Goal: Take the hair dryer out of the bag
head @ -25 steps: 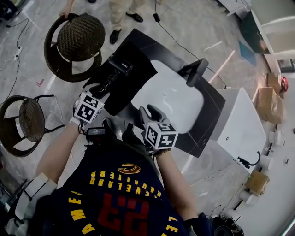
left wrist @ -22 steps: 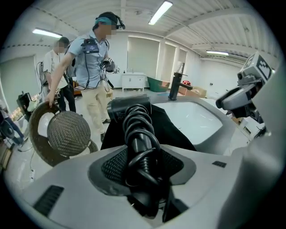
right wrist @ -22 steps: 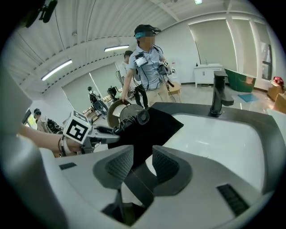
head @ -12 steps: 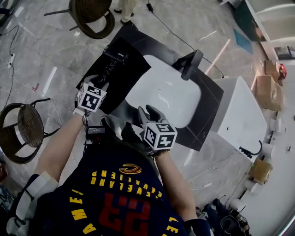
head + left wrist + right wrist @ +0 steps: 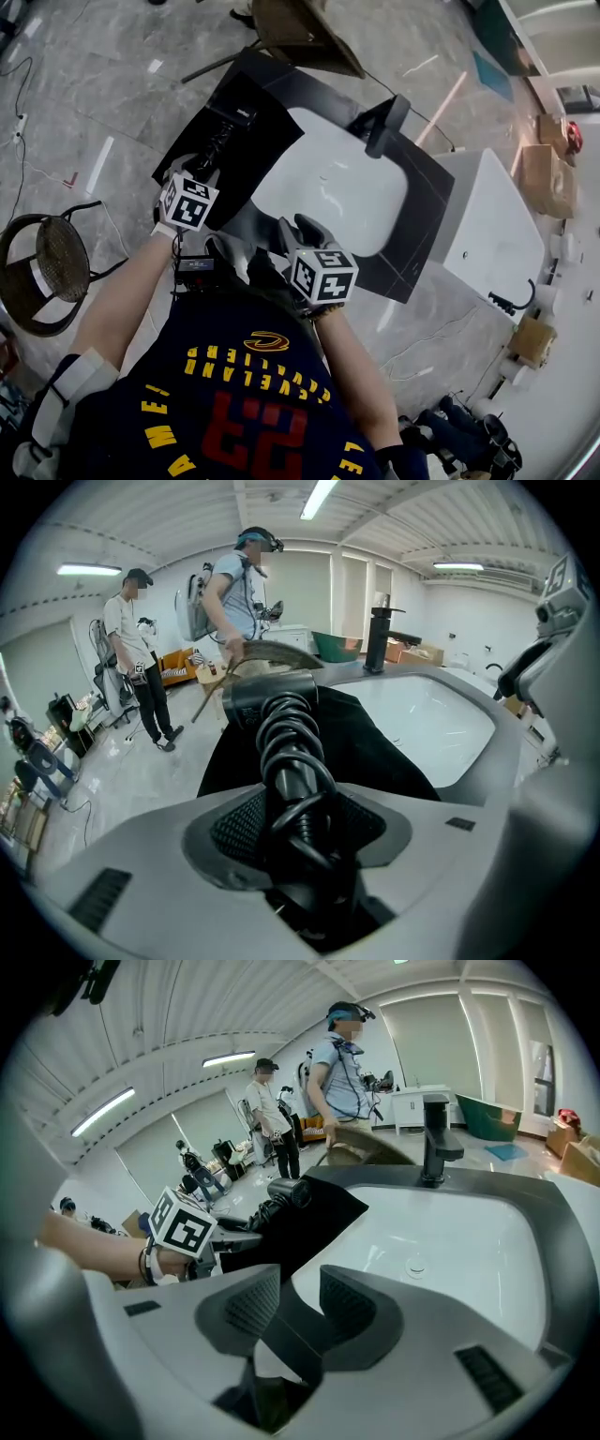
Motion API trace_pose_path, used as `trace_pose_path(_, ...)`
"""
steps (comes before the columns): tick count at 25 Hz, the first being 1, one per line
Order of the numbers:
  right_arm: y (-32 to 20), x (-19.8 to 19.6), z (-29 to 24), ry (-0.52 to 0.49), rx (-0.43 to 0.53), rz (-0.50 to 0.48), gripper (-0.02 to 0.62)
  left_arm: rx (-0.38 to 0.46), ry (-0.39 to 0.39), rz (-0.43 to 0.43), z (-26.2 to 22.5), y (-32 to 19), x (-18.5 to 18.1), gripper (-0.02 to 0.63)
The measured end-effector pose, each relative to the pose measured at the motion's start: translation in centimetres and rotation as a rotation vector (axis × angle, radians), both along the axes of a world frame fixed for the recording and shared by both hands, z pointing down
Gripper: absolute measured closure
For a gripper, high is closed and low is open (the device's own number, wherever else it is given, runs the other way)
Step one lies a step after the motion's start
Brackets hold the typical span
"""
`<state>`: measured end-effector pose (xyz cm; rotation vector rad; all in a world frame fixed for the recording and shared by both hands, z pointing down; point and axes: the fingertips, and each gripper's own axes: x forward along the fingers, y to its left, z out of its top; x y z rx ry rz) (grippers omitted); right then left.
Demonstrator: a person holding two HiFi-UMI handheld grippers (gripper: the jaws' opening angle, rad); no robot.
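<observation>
Matt black cloth bag [image 5: 270,141], glossy sink [image 5: 339,187]

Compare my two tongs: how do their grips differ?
The left tongs clamp the black hair dryer by its cord-wrapped handle; the right tongs pinch a thin dark fold, apparently the edge of the black cloth bag. The left tongs gape wider than the right tongs. The left tongs face along the bag, the right tongs face the white basin. Both are gripping.

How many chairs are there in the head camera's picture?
2. The left chair is at the picture's left edge; the top chair, tilted, is beyond the counter, partly cut off. More may be out of frame.
</observation>
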<state>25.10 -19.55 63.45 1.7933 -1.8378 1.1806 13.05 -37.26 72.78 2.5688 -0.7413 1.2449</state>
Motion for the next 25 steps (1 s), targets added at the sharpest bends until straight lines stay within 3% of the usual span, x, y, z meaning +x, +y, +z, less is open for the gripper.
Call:
trace_pose_path(7,-0.6,-0.7,0.0,0.000,-0.002,-0.029,0.462,-0.026,-0.031,0.010,1.3,0.5,0.0,0.396)
trace_pose_path(13,-0.7,-0.7,-0.3,0.000,0.008,-0.043,0.462,-0.004,0.010,0.011,0.3,0.8,-0.5,0.380)
trace_pose_path(25,-2.6,-1.9,-0.8,-0.019,0.041,-0.105,0.462,-0.015,0.105,-0.061,-3.2,4.0,-6.7,0.374)
